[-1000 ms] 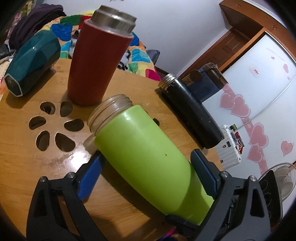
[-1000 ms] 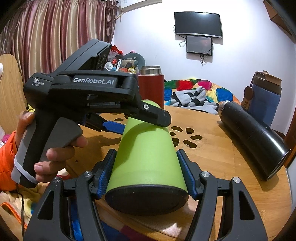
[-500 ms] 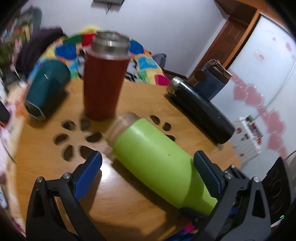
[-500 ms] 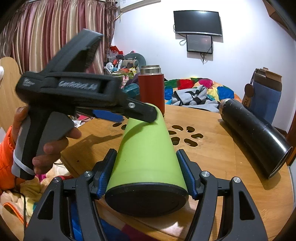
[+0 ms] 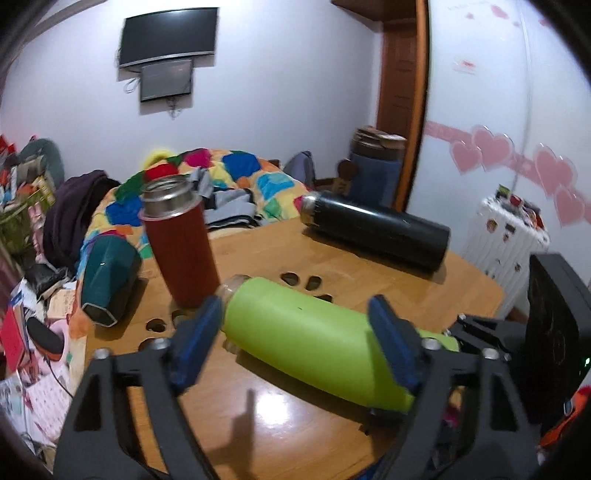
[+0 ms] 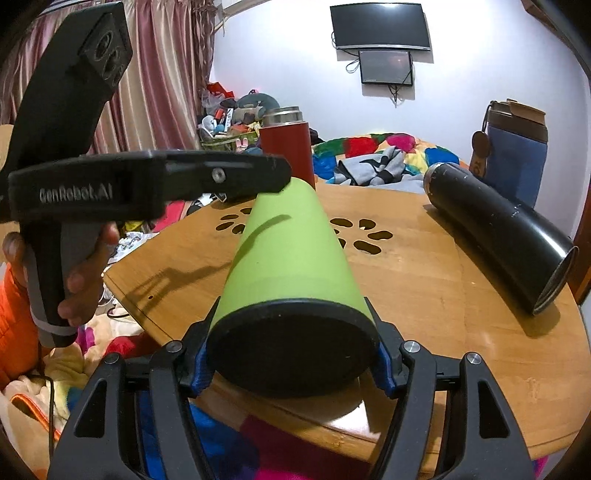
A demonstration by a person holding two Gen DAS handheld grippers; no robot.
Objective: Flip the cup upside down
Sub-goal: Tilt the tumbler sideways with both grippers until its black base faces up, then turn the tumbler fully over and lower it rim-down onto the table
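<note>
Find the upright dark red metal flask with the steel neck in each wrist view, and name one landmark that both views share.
Left wrist view: the dark red metal flask stands left of centre, behind the lime green bottle's mouth end.
Right wrist view: the flask stands at upper centre, beyond the green bottle's far end.
Shared landmark: the black wall-mounted screen.

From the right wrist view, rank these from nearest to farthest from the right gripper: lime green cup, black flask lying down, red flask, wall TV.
1. Lime green cup: clamped in the right gripper, centre, lying on its side.
2. Black flask lying on its side: to the right on the wooden table.
3. Red flask with steel rim: upright at the far edge, left of centre.
4. Wall TV: on the back wall.
</note>
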